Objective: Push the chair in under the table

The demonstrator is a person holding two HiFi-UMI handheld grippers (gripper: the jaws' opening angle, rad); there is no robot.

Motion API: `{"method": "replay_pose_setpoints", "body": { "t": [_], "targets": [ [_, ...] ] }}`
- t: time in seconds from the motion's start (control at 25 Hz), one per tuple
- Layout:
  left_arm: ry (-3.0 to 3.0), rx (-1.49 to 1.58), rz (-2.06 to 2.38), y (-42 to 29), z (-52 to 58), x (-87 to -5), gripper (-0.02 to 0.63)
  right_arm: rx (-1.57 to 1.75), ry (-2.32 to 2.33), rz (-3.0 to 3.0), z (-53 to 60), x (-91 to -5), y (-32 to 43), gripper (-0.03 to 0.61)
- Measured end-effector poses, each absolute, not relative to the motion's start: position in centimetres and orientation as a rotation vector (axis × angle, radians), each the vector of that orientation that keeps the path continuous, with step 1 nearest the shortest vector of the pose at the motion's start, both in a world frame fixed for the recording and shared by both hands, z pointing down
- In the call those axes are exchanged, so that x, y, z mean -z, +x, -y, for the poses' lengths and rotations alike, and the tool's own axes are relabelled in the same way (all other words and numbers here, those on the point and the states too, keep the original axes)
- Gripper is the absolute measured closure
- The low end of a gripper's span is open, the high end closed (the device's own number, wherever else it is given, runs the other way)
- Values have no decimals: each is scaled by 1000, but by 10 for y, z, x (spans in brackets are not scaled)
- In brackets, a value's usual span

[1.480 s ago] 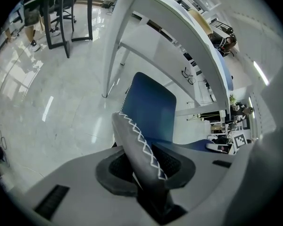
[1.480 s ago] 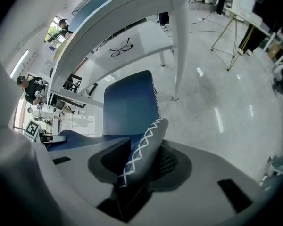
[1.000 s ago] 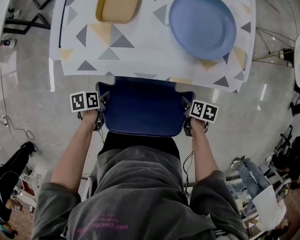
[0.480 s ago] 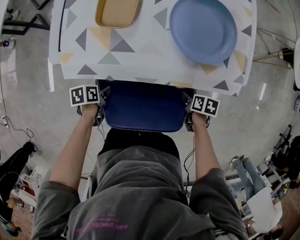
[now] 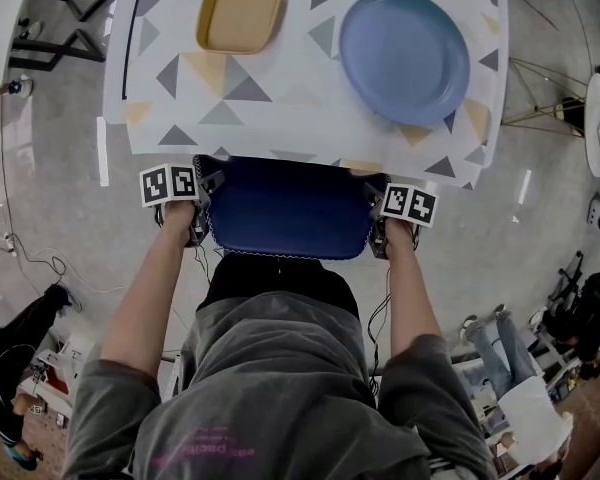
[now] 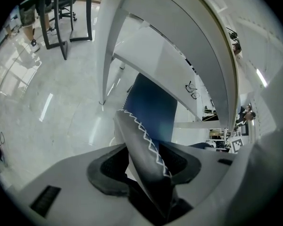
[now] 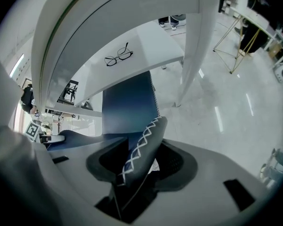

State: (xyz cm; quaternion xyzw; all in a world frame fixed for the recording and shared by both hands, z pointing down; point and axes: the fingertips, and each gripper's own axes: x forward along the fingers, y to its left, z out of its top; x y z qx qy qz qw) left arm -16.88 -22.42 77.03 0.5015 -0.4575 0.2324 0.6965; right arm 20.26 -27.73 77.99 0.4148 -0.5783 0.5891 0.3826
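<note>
The dark blue chair [image 5: 285,208] stands with its front tucked under the edge of the white table with the triangle-print cloth [image 5: 280,108]. My left gripper [image 5: 202,213] straddles the left edge of the chair back [image 6: 142,147]. My right gripper [image 5: 375,225] straddles the back's right edge [image 7: 142,152]. Both sets of jaws are opening. The white-stitched edge still lies between the pads [image 6: 108,171] of my left gripper [image 6: 146,166], and a gap shows beside it. My right gripper [image 7: 141,166] stands the same way, its pads [image 7: 181,166] off the padding.
A yellow dish [image 5: 241,8] and a blue plate [image 5: 405,41] sit on the table. White table legs [image 6: 106,55] [image 7: 193,55] flank the chair. Glasses [image 7: 118,54] lie on a white shelf under the table top. A black frame [image 5: 60,18] stands at the far left, with clutter at the right.
The chair slid a little farther under the table edge, and both grippers went with it. Since half a second ago almost nothing has shifted.
</note>
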Motion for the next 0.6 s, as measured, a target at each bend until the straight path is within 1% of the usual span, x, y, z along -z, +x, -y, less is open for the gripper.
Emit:
{"method": "replay_pose_setpoints", "body": {
  "t": [0.2,0.6],
  "targets": [
    [1120,-506,1057,-172,222,-765,373,-1454,1107,1463,278,-774,207,402],
    [1180,-428,1100,-169,213,-734,345,-1458,1171,1566,275,-739,209,396]
  ]
}}
